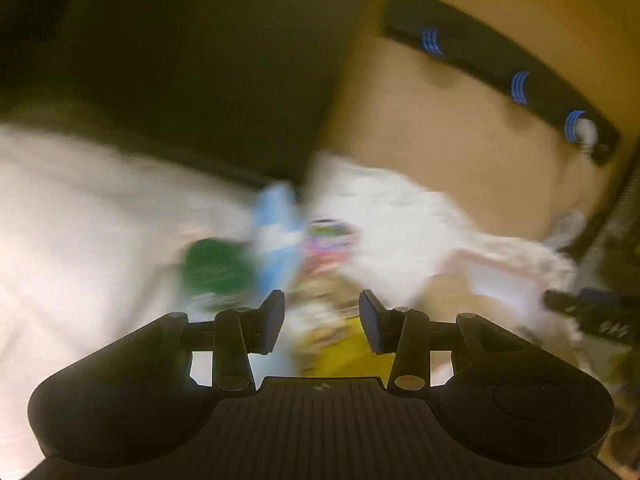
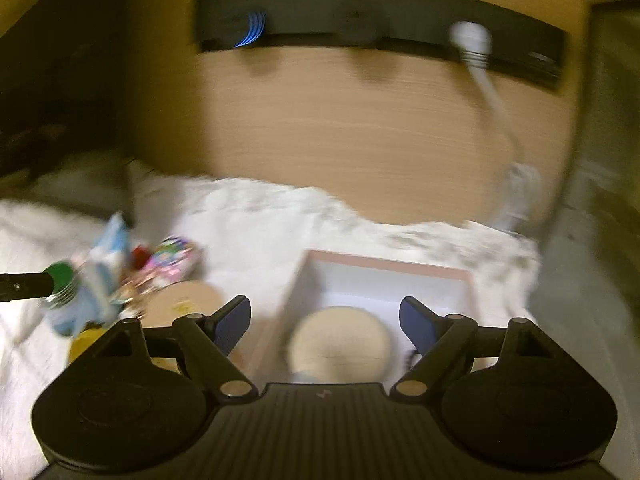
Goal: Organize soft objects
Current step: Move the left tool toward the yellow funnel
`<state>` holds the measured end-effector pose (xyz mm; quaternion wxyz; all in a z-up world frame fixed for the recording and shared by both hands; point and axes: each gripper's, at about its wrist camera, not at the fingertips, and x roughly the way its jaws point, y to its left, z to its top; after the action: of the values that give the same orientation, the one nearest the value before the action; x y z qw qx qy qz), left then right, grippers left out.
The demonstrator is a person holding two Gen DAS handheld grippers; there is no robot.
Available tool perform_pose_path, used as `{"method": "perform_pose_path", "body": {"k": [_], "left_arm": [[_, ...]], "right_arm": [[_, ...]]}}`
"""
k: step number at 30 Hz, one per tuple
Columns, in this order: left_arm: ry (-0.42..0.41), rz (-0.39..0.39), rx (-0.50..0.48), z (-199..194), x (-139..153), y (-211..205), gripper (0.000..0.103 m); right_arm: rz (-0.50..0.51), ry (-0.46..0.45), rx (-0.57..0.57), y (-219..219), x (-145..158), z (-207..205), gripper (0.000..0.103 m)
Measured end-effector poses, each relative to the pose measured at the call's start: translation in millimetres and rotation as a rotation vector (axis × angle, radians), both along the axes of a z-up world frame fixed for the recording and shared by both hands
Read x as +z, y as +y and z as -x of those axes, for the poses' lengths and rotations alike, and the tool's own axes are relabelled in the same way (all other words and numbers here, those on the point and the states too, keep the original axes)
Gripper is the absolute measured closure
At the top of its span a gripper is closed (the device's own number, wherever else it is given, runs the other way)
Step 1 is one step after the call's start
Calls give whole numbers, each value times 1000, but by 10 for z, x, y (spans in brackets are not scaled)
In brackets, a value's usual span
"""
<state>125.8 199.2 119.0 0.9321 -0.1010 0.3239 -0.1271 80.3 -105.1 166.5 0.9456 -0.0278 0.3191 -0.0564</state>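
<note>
Both views are motion-blurred. A heap of soft things lies on a white bed cover [image 1: 80, 208]: a green item [image 1: 216, 266], a light blue one [image 1: 276, 232], a multicoloured pouch [image 1: 330, 240] and a yellow piece [image 1: 344, 354]. My left gripper [image 1: 322, 320] is open and empty just above the yellow piece. In the right wrist view a pink-rimmed white box [image 2: 384, 276] holds a round cream cushion [image 2: 340, 340]. My right gripper [image 2: 324, 320] is open and empty over that cushion. The heap [image 2: 100, 280] lies left of the box.
A wooden headboard [image 2: 360, 128] with a black strip [image 2: 360, 20] of blue lights stands behind the bed. A white plug and cable [image 2: 476, 48] hang from the strip. A dark panel [image 1: 180, 60] stands at the left. A round tan disc [image 2: 184, 304] lies beside the box.
</note>
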Motion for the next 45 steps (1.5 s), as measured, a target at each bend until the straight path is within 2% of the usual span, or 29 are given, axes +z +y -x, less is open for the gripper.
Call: {"method": "perform_pose_path", "body": {"k": [5,8,10,19,24,27,31,33,35,36,38,41,43,45], "left_arm": [[48,19,116,107,-175,542,58],[62,26,128,173,-287,705,58],[84,20,122,181,-358,742,58],[152,21,44,84,-575,528,58],[166,89,-33,-63,-583,307,58],[191,156,-8,-251,-581,198,58],[198,122,72,-435,-600,71,58],[142,153,20,-390,-528,36,58],[35,169,-142,-277,-402,-34,58],[0,133,-205,-233,-350,-85,58],[-41,11,-307,-159,-264,-216,58],[-39,-138,-416,-100,-261,-393,58],[-24,-221,-445,-130,-340,-501,57],[-13,-279,-408,-161,-422,-578,57]], "right_arm": [[-40,52,84,267,-61,-117,21],[-52,74,120,418,-119,-103,23],[-45,91,146,493,-164,-78,29],[6,107,191,690,-316,177,29],[10,144,238,746,-411,262,28],[35,158,255,782,-462,330,29],[63,162,264,802,-488,420,29],[82,154,269,789,-481,479,29],[100,147,268,752,-479,541,29],[101,148,263,724,-482,559,29],[92,161,250,657,-501,586,29],[85,176,231,568,-528,611,29],[83,184,226,526,-541,629,29],[84,190,223,494,-559,638,29]]}}
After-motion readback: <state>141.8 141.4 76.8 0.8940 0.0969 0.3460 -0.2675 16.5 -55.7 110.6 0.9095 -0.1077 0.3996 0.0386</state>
